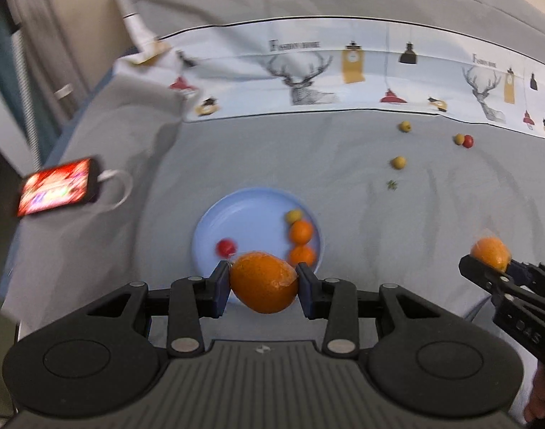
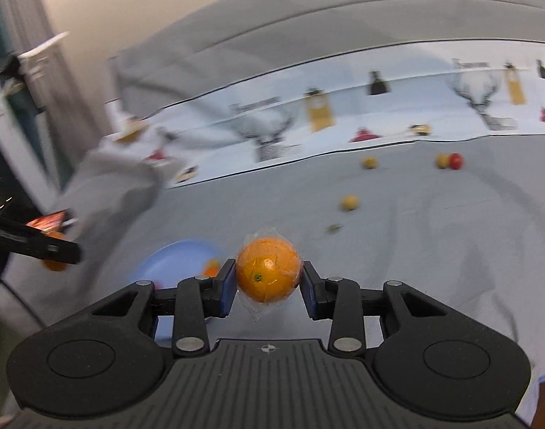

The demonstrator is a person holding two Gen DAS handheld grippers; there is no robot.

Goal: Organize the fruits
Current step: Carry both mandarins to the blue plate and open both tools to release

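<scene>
Gleaming wrapped orange [image 2: 267, 274], film perhaps crinkled, pinched in right hand-held gripper [image 2: 267, 283]

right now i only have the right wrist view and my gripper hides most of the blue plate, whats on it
Observer: The round light blue plate holds four fruits: two small oranges, a small yellow-green fruit and a small red fruit.
Operator: is the left gripper carrying anything
Observer: Yes, the left gripper is shut on a large orange in clear wrap, in front of the plate's near edge in its own view.
Operator: any room left on the plate
Observer: The fruits sit along its right side and near edge. The far left part is bare.
</scene>
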